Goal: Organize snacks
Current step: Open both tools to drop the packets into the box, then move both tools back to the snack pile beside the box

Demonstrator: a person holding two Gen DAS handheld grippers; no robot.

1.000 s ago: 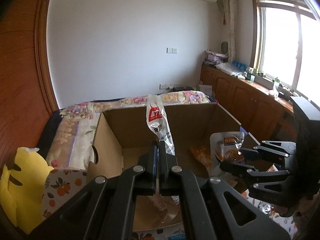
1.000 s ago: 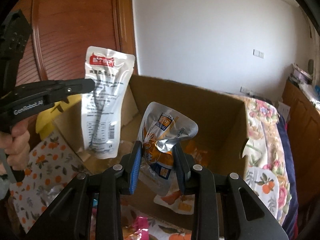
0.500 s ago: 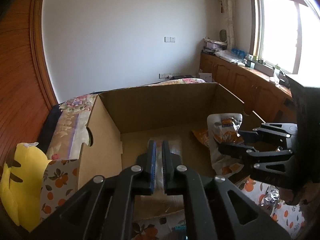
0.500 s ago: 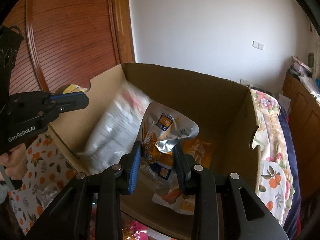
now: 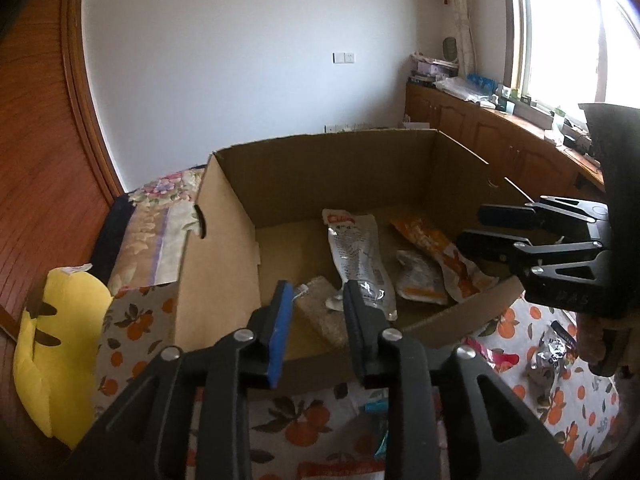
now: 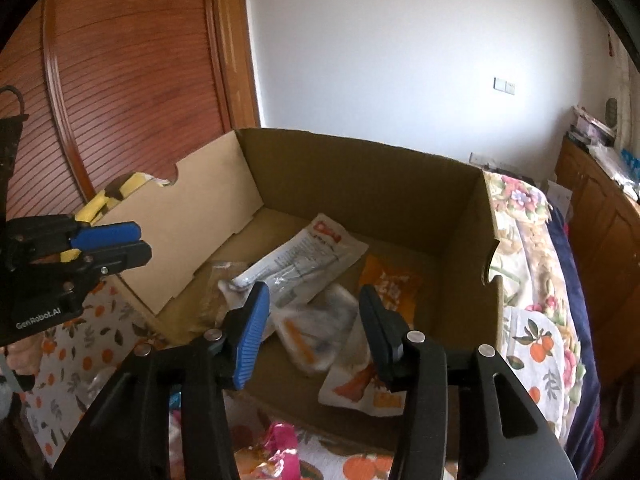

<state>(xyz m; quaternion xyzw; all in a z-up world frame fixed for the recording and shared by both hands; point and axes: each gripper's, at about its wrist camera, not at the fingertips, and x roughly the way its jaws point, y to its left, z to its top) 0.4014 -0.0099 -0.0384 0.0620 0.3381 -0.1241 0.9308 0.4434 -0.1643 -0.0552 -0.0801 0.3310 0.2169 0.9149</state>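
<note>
Both tools empty: your left tool [image 5: 316, 304] and right tool [image 6: 314, 320] gape wide over the box [image 5: 224, 240]. Loose snacks [image 5: 550, 350] lie on the cloth outside the box's near wall, nearer your right.

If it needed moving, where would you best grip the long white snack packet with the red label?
Grip the white snack packet with the red label at its red-labelled end seam, coming from above: it lies flat in the cardboard box, and that far end looks free, whereas its near end overlaps other packets.
</note>
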